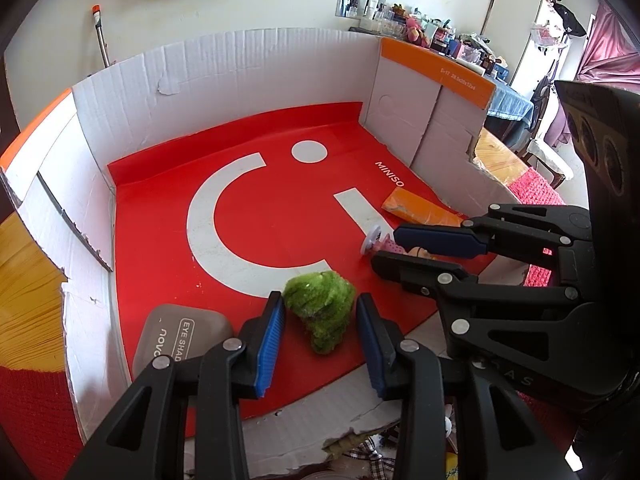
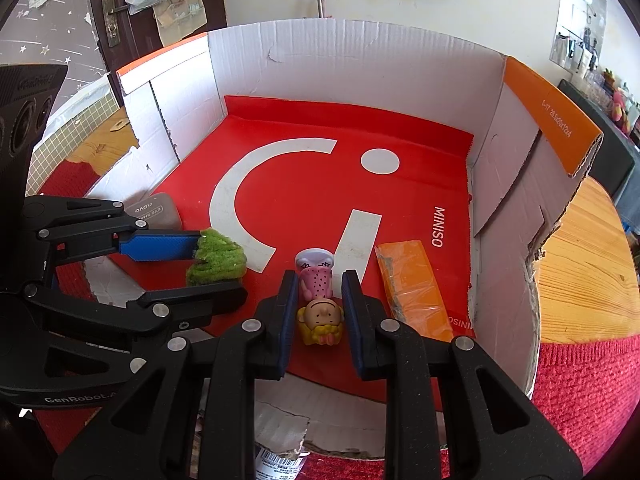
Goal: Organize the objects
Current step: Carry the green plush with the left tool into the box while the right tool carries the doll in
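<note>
Through my left wrist camera, the left gripper (image 1: 320, 320) reaches forward and down into the cardboard box (image 1: 256, 68), its fingers spread around the green fuzzy lump (image 1: 322, 312) without touching it. The lump lies on the red MINISO sheet (image 1: 168, 208) near the box's near edge, its long axis running away from me and slightly leftward, narrow end toward me. A grey eye-shadow case (image 1: 172, 336) lies flat just left of my left finger. The right gripper (image 1: 390, 252) comes in from the right, nearly level, straddling a small toy figurine (image 1: 380, 244); an orange packet (image 1: 420, 208) lies beyond it.

On my right wrist camera, the right gripper (image 2: 320, 300) points into the box, fingers spread just either side of the figurine (image 2: 320, 296), with slim gaps showing. The figurine lies on its back, long axis along the fingers, head toward me, white base (image 2: 314, 258) pointing away. The orange packet (image 2: 416, 288) lies parallel just to the right. The left gripper (image 2: 212, 268) enters from the left around the green lump (image 2: 216, 262).
</note>
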The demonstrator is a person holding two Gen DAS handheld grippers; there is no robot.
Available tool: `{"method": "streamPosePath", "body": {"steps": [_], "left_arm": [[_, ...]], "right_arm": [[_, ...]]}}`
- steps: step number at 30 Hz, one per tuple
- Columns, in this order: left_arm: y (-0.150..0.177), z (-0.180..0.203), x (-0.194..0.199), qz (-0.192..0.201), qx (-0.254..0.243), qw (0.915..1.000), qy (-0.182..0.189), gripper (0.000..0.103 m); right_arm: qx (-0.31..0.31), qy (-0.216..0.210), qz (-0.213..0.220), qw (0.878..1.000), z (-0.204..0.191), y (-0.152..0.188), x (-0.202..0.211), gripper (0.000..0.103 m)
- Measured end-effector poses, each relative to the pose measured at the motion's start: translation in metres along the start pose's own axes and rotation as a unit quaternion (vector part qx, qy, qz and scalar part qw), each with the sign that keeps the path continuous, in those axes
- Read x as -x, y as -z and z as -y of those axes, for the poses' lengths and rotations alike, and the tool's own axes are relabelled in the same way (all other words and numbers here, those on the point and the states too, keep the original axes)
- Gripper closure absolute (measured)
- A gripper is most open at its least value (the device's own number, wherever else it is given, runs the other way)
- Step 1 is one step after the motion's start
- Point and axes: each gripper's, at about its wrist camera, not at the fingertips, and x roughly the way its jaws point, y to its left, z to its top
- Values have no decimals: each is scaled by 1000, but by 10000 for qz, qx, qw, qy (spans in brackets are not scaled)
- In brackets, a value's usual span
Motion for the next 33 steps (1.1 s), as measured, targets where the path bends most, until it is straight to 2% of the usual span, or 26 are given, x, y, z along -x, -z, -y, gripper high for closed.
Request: {"method": "streamPosePath", "body": {"steps": [9,13,33], "left_arm": [[0,-1,0,24,10,10000,29,62],[0,-3,0,46,39,10000,-35,56],[-1,-4,1,82,70,9999,7,54]], "right_arm": [[4,2,0,10000,0,1,0,81],[7,0,0,10000,0,1,0,81],[-25,-9,15,10000,0,1,2,80]]}}
